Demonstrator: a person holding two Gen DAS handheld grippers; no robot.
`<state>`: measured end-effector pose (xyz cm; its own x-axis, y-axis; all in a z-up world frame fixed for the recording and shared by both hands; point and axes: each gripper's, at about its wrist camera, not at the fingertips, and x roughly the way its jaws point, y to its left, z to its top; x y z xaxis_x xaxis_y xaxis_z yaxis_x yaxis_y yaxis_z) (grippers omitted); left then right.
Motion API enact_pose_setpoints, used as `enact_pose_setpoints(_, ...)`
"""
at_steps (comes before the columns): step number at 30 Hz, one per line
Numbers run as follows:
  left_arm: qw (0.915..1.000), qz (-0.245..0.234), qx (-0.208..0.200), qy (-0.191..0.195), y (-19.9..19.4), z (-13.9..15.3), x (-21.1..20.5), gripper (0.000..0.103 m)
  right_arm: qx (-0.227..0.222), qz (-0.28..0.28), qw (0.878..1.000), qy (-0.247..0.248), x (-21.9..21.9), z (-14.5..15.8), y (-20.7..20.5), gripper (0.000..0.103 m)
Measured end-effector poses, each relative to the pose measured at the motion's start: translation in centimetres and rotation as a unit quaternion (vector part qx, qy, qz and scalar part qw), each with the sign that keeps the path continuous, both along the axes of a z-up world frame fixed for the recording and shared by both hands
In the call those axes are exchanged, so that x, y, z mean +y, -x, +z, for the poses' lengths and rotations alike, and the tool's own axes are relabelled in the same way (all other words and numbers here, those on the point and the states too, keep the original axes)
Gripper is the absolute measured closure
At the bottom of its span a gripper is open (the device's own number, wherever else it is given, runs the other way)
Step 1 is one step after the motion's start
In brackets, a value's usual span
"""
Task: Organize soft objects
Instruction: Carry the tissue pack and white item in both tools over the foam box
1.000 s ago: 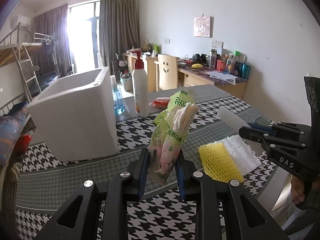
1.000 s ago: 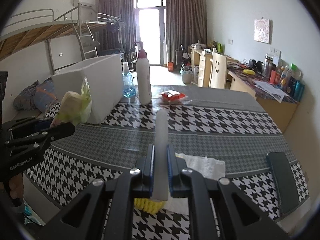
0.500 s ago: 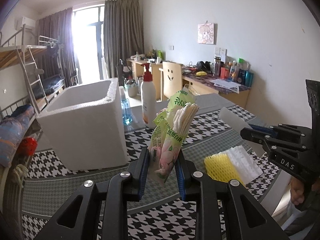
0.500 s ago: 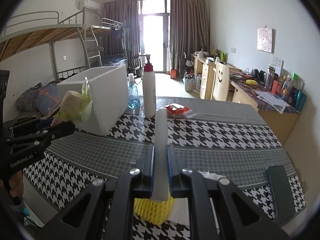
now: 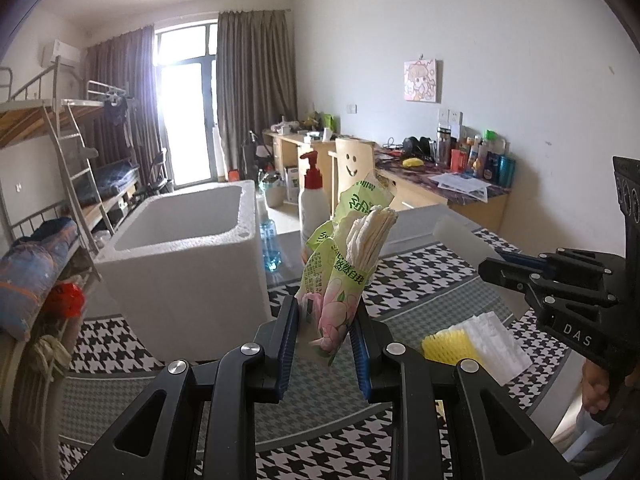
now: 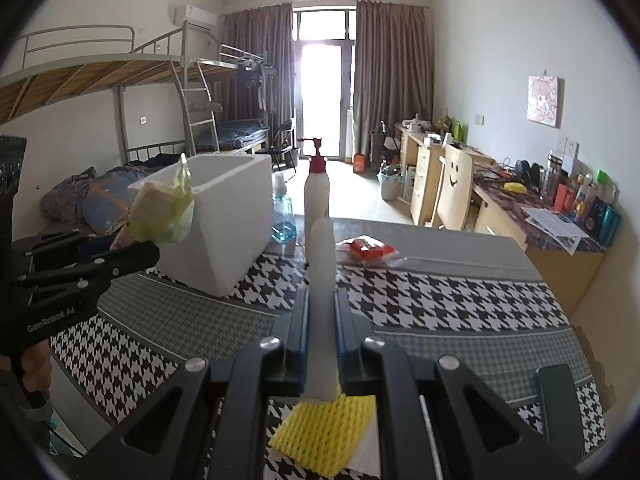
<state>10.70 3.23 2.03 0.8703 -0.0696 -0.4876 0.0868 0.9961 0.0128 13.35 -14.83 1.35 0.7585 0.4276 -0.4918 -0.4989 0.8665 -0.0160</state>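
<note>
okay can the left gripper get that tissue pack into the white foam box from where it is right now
Probably yes. The left gripper is shut on the tissue pack, held above the table, and the white foam box stands open-topped just ahead to its left, with nothing visible between them.

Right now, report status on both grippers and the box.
Left gripper shut on tissue pack. Right gripper shut on foam sheet. Foam box open, looks empty. Pump bottle beside it.

Pump bottle (image 6: pixel 317 188) beside blue bottle (image 6: pixel 283 216)
</note>
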Motion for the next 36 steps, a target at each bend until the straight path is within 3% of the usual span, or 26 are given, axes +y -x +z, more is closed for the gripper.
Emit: enact_pose_setpoints(36, 0.9984, 0.037, -0.04, 0.015, -3.6, 4.2, 3.7, 0.076, -0.022, 0.024, 0.999, -0.027, 4.0, 4.3, -3.7, 0.088)
